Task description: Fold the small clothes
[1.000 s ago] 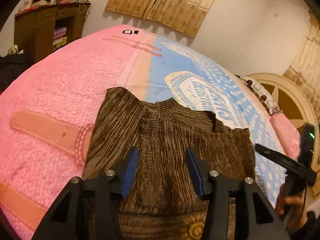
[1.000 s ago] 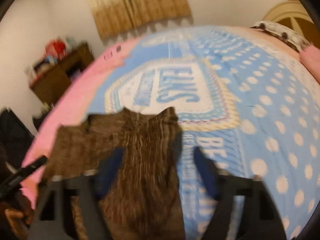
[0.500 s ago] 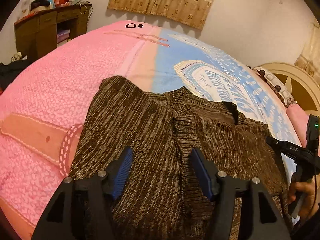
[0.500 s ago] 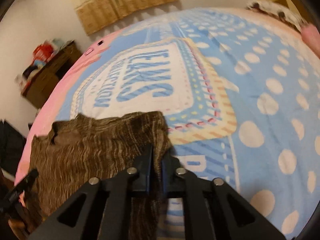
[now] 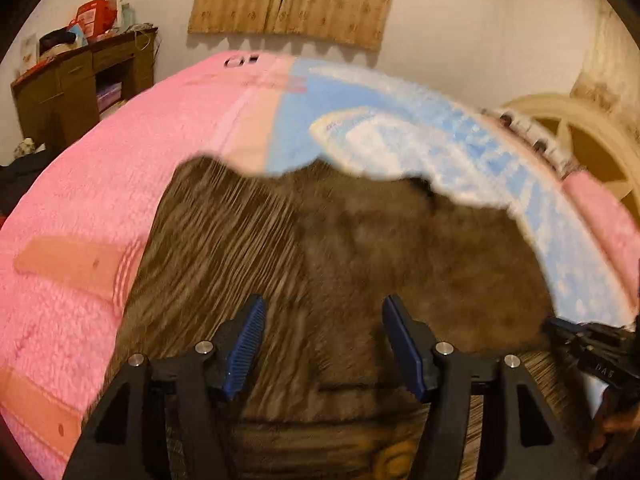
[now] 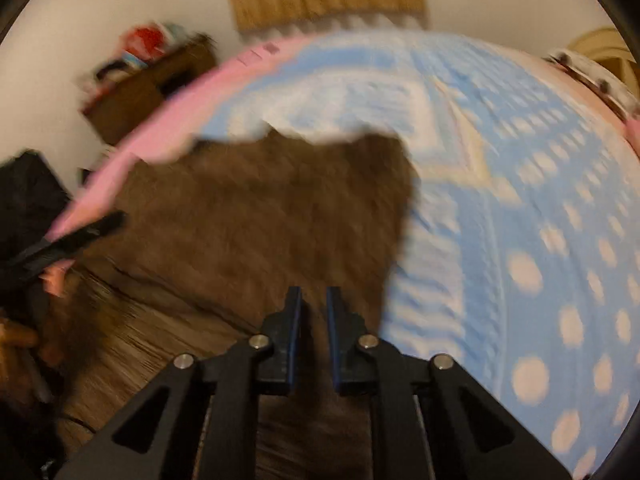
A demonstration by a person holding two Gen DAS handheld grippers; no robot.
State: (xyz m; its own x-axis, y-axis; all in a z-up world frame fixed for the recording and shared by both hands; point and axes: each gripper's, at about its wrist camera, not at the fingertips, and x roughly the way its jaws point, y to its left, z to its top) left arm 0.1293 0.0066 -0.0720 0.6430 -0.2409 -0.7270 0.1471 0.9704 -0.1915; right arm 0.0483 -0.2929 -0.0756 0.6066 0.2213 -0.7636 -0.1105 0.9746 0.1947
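Observation:
A small brown knit sweater (image 5: 320, 256) lies on the bed, folded in part, with a yellow motif at its near edge. My left gripper (image 5: 323, 344) is open above the sweater's middle, touching nothing. My right gripper (image 6: 313, 320) is over the sweater's (image 6: 260, 216) right edge, jaws a narrow gap apart with brown knit showing in that gap; both views are blurred by motion. The right gripper also shows at the right edge of the left wrist view (image 5: 592, 344), and the left one at the left of the right wrist view (image 6: 72, 240).
The bed has a pink towel blanket (image 5: 100, 184) on the left and a blue dotted blanket (image 6: 520, 200) on the right. A wooden desk (image 5: 80, 84) stands at the back left. A cream headboard (image 5: 580, 152) is at the right.
The right gripper shut on the sweater's right edge half a second ago; its jaws now stand slightly apart. The sweater spread wider. Both cameras are moving.

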